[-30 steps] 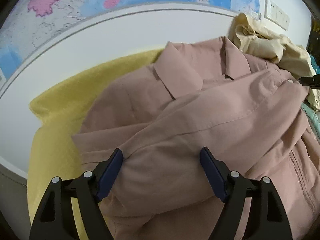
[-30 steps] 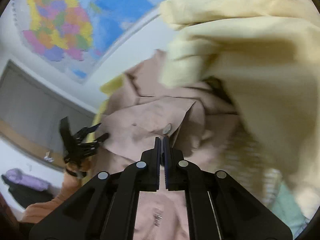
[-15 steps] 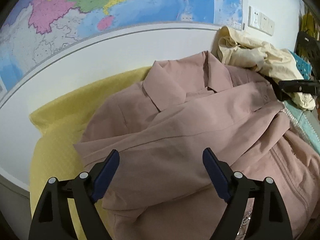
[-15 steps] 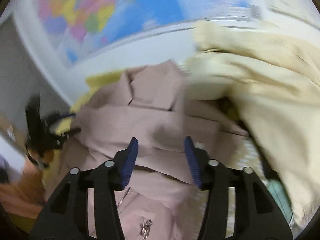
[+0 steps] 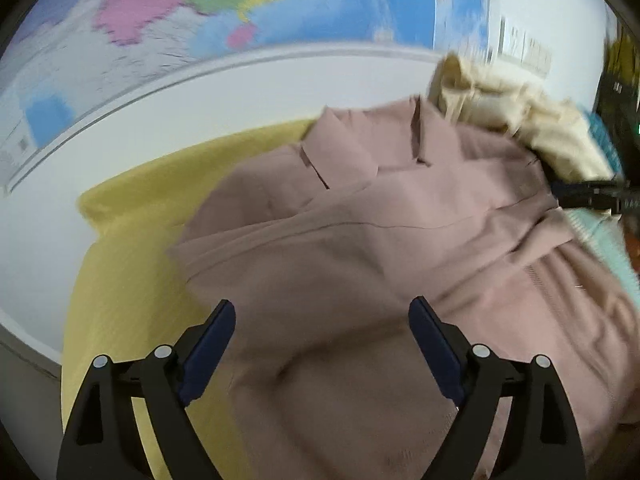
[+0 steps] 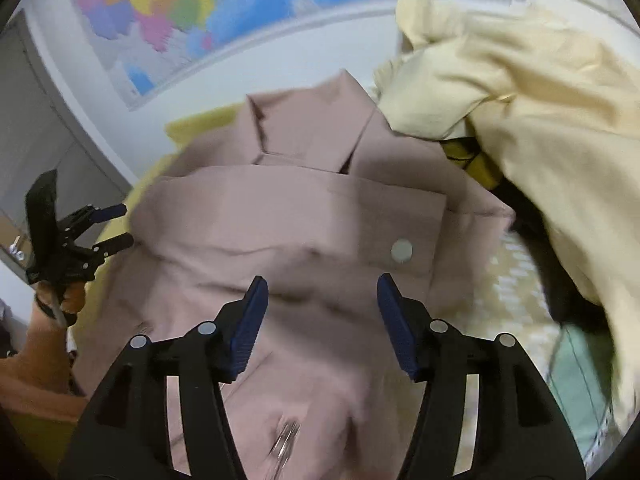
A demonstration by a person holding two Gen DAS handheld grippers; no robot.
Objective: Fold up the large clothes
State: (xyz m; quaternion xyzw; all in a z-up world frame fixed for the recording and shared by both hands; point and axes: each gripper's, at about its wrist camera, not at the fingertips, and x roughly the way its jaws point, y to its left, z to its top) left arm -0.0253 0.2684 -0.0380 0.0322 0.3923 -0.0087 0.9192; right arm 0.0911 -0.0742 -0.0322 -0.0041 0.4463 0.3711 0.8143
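A dusty-pink jacket (image 5: pixel 360 272) lies spread on a yellow cloth (image 5: pixel 132 248), collar toward the far wall, with one sleeve folded across its chest. In the right wrist view the sleeve's cuff (image 6: pixel 404 236) shows a round pale snap (image 6: pixel 401 250), and a metal zipper pull (image 6: pixel 286 444) lies blurred near the bottom edge. The jacket (image 6: pixel 288 216) fills the middle of both views.

The left gripper (image 5: pixel 322 332) hovers over the near part of the jacket with its blue-padded fingers (image 5: pixel 208 344) spread wide and nothing between them. The right gripper (image 6: pixel 320 316) hangs above the folded sleeve, just near of the cuff, its fingers (image 6: pixel 248 320) also parted and empty. Each gripper appears in the other's view: the left gripper (image 6: pixel 108 226) at the left edge, held in a bare hand (image 6: pixel 60 296), and the right gripper (image 5: pixel 588 196) at the right edge beside the cuff.

To the right of the jacket sits a heap of cream garments (image 6: pixel 540 100), touching the jacket's shoulder, with a dark and yellow item (image 6: pixel 476 160) partly showing beneath it. Near right, a knitted pale fabric (image 6: pixel 516 280) and a mint-green piece (image 6: pixel 576 376) lie under the pile's edge.

Whether the yellow cloth covers a counter or a bed cannot be told. Behind it rises a white wall (image 5: pixel 200 108) with a large coloured map (image 5: pixel 240 8), and wall switches (image 5: pixel 524 48) blurred at the far right.
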